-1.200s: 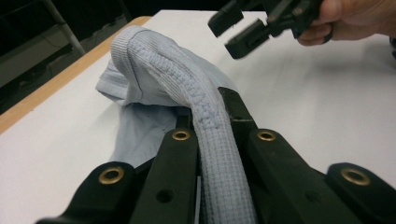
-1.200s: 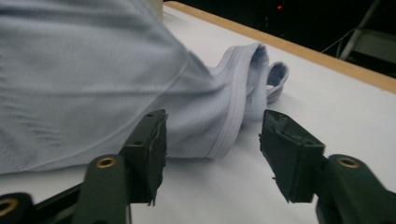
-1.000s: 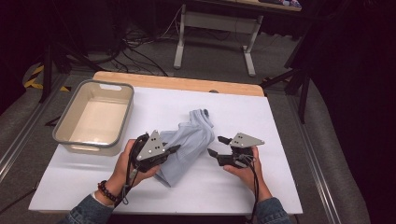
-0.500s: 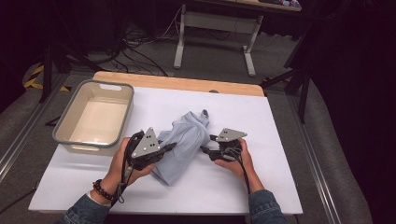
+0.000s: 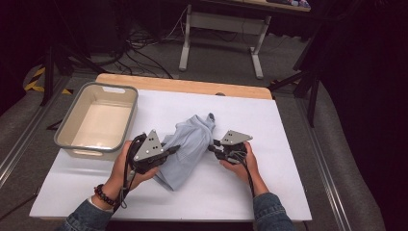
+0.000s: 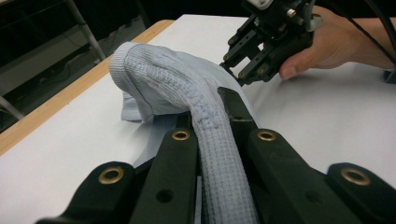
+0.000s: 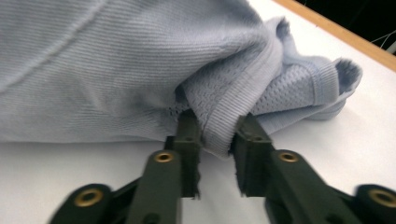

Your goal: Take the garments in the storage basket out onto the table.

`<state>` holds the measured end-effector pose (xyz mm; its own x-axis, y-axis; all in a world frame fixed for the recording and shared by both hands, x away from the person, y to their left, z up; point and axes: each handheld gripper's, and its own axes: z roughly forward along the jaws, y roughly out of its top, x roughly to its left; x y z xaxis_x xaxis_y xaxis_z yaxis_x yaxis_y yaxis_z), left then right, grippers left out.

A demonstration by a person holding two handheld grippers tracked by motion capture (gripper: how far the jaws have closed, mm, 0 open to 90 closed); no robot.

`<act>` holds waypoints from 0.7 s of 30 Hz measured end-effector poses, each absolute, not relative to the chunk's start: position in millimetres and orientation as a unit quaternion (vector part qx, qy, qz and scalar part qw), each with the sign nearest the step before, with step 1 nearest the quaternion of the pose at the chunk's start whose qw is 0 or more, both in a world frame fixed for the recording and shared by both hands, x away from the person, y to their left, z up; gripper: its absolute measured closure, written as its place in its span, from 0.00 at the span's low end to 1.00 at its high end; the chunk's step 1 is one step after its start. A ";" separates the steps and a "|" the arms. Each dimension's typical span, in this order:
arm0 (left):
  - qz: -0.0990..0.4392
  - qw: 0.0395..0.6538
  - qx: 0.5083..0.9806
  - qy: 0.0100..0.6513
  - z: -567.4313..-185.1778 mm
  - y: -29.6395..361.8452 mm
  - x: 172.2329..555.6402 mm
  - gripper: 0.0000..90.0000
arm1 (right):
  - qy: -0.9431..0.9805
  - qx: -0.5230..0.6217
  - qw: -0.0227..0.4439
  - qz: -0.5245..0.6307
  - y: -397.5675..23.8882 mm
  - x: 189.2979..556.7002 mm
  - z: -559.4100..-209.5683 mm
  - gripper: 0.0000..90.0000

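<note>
Item: pale blue knit garment point(image 5: 185, 147), centre of frame on the table point(image 5: 288, 144), light, limp, non-slip; my left gripper point(image 5: 169, 149) clamps a ribbed fold, my right gripper point(image 5: 211, 146) has just been closing onto its ribbed hem.

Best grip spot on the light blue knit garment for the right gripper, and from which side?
The ribbed hem edge of the light blue knit garment, approached level from its right side. That doubled band sticks out past the bunched body, thin enough to pinch. The right gripper, whose jaws have just been closing, already has it between them; the left gripper clamps the opposite edge.
</note>
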<state>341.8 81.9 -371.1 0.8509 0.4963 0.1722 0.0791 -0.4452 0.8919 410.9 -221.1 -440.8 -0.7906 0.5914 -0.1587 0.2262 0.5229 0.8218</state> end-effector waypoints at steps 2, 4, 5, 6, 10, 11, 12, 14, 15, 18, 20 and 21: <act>0.210 0.500 0.822 0.178 -370.7 83.3 342.8 0.95 | 0.844 0.241 0.220 0.425 -220.7 409.7 -439.0 0.88; 0.207 0.503 0.819 0.180 -369.9 83.9 343.4 0.95 | 0.839 0.243 0.226 0.431 -221.0 408.0 -435.6 0.88; 0.210 0.504 0.819 0.180 -369.1 83.9 343.3 0.95 | 0.836 0.244 0.231 0.433 -221.3 406.7 -433.0 0.89; 0.212 0.505 0.818 0.178 -367.8 83.9 343.2 0.95 | 0.833 0.243 0.237 0.437 -222.1 405.4 -429.5 0.89; 0.219 0.515 0.809 0.180 -363.2 85.0 341.9 0.95 | 0.823 0.241 0.275 0.436 -227.3 397.8 -409.9 0.90; 0.219 0.515 0.809 0.180 -363.2 85.0 341.9 0.95 | 0.819 0.241 0.282 0.437 -229.6 396.1 -403.7 0.91; 0.229 0.524 0.800 0.183 -361.5 84.5 340.0 0.95 | 0.817 0.243 0.292 0.434 -232.0 394.8 -396.7 0.91; 0.238 0.530 0.793 0.182 -360.5 83.0 338.6 0.95 | 0.820 0.237 0.315 0.416 -235.7 392.6 -381.3 0.92; 0.241 0.535 0.789 0.185 -360.0 82.4 338.1 0.95 | 0.819 0.235 0.320 0.414 -238.5 391.7 -372.6 0.92; 0.241 0.549 0.778 0.188 -356.4 82.1 336.5 0.95 | 0.815 0.228 0.335 0.414 -245.1 387.3 -347.9 0.92; 0.245 0.557 0.772 0.185 -352.3 82.1 334.2 0.95 | 0.813 0.222 0.348 0.411 -246.6 382.1 -335.1 0.92; 0.245 0.557 0.772 0.185 -352.3 82.1 334.2 0.95 | 0.813 0.222 0.348 0.411 -246.6 382.1 -335.1 0.92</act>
